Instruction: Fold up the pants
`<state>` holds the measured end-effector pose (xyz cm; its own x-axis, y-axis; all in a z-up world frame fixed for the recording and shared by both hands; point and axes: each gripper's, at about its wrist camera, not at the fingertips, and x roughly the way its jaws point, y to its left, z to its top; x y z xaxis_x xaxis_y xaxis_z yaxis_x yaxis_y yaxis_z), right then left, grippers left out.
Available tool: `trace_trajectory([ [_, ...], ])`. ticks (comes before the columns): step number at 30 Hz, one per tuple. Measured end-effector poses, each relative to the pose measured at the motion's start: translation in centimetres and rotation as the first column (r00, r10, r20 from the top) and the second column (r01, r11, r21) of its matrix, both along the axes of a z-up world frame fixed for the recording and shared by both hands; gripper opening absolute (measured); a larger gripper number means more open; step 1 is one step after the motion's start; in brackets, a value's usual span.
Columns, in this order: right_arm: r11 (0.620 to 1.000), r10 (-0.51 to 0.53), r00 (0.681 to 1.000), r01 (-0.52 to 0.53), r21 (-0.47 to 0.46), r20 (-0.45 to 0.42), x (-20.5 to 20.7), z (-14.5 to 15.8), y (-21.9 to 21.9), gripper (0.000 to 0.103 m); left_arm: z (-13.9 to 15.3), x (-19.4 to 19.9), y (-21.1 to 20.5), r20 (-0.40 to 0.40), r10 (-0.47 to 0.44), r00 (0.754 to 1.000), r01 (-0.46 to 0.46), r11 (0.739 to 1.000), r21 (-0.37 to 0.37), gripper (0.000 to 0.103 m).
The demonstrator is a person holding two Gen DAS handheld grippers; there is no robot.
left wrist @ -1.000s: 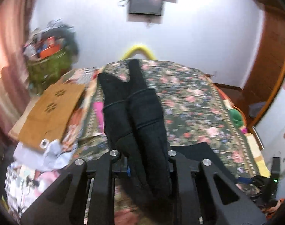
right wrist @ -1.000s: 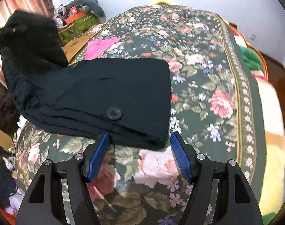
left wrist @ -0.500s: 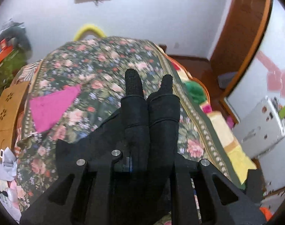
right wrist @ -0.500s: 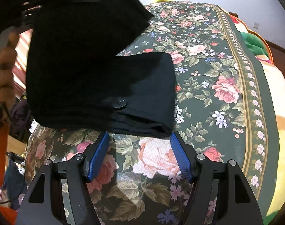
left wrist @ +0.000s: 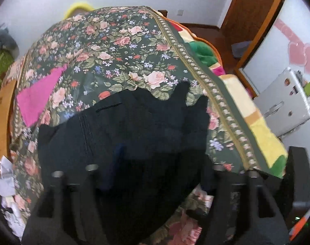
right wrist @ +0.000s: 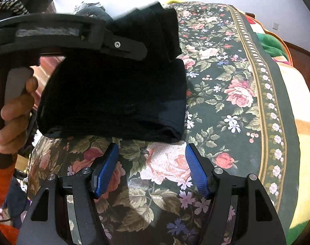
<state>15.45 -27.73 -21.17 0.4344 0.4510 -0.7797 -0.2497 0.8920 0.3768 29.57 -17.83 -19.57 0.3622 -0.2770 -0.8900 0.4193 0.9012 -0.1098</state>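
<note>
Right wrist view shows the black pants (right wrist: 114,94) lying folded in a thick stack on the floral bedspread (right wrist: 232,94), near the bed's left edge. No brand, label or readable writing shows on the fabric or on either tool. The stack has layered edges along its near side and a squared right end. Above it, the left claw (right wrist: 122,47) reaches in from the left, gripped by a bare hand (right wrist: 14,110), with a bunch of black cloth at its tip over the far right corner of the stack. The right claw (right wrist: 152,169) hovers just near of the stack, its 2 blue pads (right wrist: 106,171) spread wide and holding nothing.

Left wrist view looks down on the same pants (left wrist: 134,134): a dark mass with a stitched seam and a pocket slit on the left part, and a wavy far edge against the roses. The left claw's fingers stand wide apart with cloth draped between them; whether it pinches the fabric I cannot tell. A pink cloth (left wrist: 38,98) lies on the bedspread to the left.
</note>
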Motion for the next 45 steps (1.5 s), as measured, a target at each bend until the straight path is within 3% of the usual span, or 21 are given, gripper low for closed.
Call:
trace_trajectory([
  [3,1.0,-0.007,1.0,0.007,-0.004,-0.003,0.0,0.0,-0.2,0.064,1.1,-0.4,0.3,0.002,-0.019,1.0,0.019,0.999,-0.036,0.083],
  [9,1.0,-0.017,1.0,0.017,-0.005,-0.011,0.3,-0.2,-0.3,0.064,4.6,-0.1,2.3,0.153,0.021,0.988,-0.015,0.999,-0.043,0.096],
  [14,1.0,-0.014,1.0,0.014,-0.009,-0.006,0.6,0.1,-0.2,0.064,4.9,2.9,5.6,0.223,0.103,0.969,-0.111,0.994,0.023,0.097],
  [20,0.999,-0.029,1.0,0.029,-0.021,0.003,0.7,0.4,-0.2,0.064,1.8,8.5,10.9,0.133,0.196,0.971,-0.208,0.975,0.08,0.097],
  [23,0.999,-0.045,0.999,0.045,-0.029,0.004,0.7,0.5,-0.5,0.064,-0.5,10.8,12.6,0.111,0.221,0.969,-0.236,0.96,0.149,0.097],
  [30,0.996,-0.076,0.997,0.077,-0.05,0.016,0.3,1.0,-0.8,0.064,-8.7,13.9,14.7,-0.029,0.253,0.967,-0.231,0.918,0.323,0.097],
  [33,0.995,-0.082,0.996,0.083,-0.058,0.021,0.1,1.3,-0.8,0.064,-10.2,13.2,15.6,-0.05,0.251,0.967,-0.225,0.927,0.302,0.102],
  [45,0.994,-0.094,0.99,0.1,-0.052,0.101,-0.9,3.8,-0.4,0.064,-8.4,4.6,20.2,-0.034,0.286,0.958,-0.272,0.938,0.216,0.103],
])
